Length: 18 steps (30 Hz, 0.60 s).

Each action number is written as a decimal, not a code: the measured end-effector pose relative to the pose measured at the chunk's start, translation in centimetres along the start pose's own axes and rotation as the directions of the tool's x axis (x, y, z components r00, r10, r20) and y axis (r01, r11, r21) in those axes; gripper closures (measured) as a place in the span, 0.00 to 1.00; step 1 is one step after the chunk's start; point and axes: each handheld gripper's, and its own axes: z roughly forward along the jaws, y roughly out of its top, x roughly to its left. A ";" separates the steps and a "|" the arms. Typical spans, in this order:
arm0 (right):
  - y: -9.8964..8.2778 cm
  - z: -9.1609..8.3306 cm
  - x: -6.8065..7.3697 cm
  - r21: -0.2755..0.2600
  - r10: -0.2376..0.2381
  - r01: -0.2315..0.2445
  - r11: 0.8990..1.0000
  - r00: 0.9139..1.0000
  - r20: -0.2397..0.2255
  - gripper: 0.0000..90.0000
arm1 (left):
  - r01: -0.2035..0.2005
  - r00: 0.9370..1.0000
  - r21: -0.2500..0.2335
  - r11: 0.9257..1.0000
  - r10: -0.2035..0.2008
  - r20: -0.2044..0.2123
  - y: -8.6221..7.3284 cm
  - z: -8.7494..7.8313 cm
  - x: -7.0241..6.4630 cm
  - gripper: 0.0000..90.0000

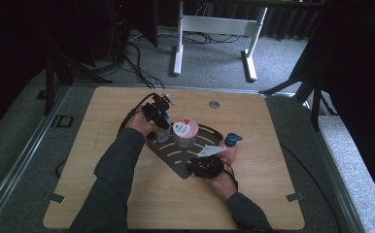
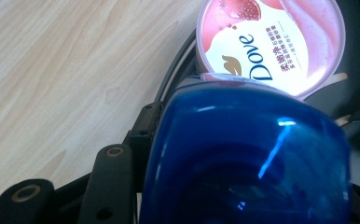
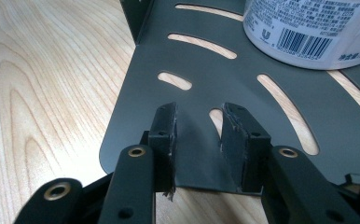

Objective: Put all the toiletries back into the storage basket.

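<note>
L gripper (image 1: 159, 127) is at the rack's (image 1: 176, 160) far-left edge, pinching a blue bottle (image 2: 248, 158). In the left gripper view the bottle sits between the jaws and hides most of them; its far end is just in front of the jar (image 2: 271, 42), which stands on the rack w/ a pink-and-white Dove lid. In the high view the jar (image 1: 184, 132) is near the rack's middle, just right of the L gripper.

R gripper (image 1: 206, 166) is at the rack's near-right edge. In the right gripper view its jaws stand part spread, one each side of the rack's (image 3: 206, 84) thin edge, a gap showing between the pads; can't tell if they press the metal. The jar (image 3: 304, 28) stands farther in on the rack, barcode side facing.

A pink bottle (image 1: 231, 148) w/ blue pump top stands on the table (image 1: 108, 107) just off the rack's right side, beside the R gripper.
</note>
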 end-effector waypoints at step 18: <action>0.0 0.0 0.0 -0.002 0.001 -0.001 1.000 1.000 -0.001 0.73 | 0.023 1.000 -0.031 0.999 -0.023 0.014 1.1 0.7 0.6 0.61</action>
